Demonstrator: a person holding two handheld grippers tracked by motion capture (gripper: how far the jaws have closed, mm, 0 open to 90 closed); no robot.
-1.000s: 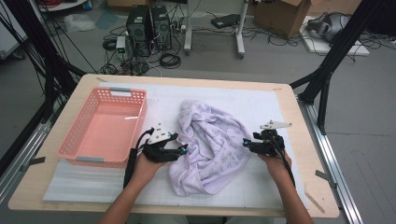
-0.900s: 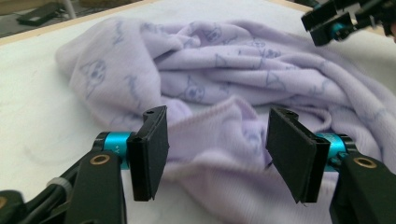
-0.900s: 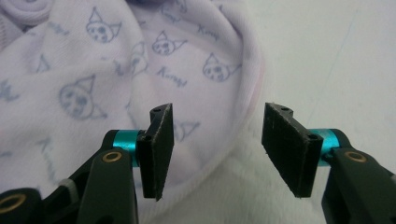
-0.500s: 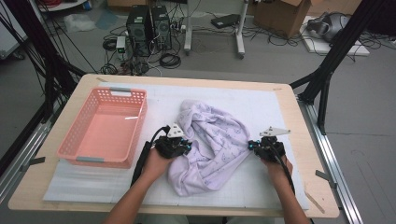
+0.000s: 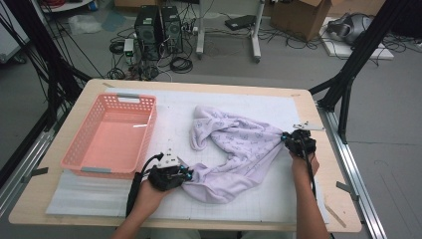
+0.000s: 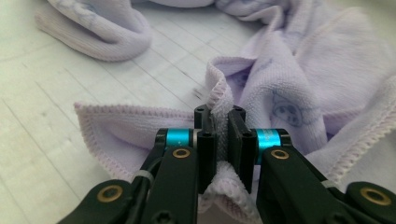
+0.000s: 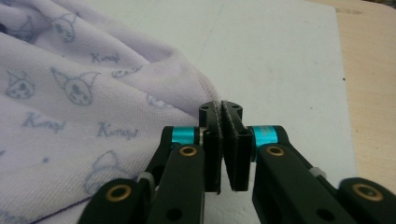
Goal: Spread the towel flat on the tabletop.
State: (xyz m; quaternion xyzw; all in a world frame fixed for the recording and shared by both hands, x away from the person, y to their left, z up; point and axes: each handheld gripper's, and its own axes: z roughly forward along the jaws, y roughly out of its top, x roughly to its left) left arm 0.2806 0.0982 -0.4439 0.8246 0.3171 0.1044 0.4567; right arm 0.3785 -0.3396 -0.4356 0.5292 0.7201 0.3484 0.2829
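Both claws, left gripper (image 5: 185, 175) and right gripper (image 5: 287, 139), pinch thin hems of the lilac printed terry towel (image 5: 239, 149); a hard tug could slip either edge free.

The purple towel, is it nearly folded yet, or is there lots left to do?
Both grabs look done: the left gripper and the right gripper each pinch an edge of the towel. In hand is pulling it apart. It lies twisted and bunched, so flattening and any folding are left. The pink basket holds nothing.
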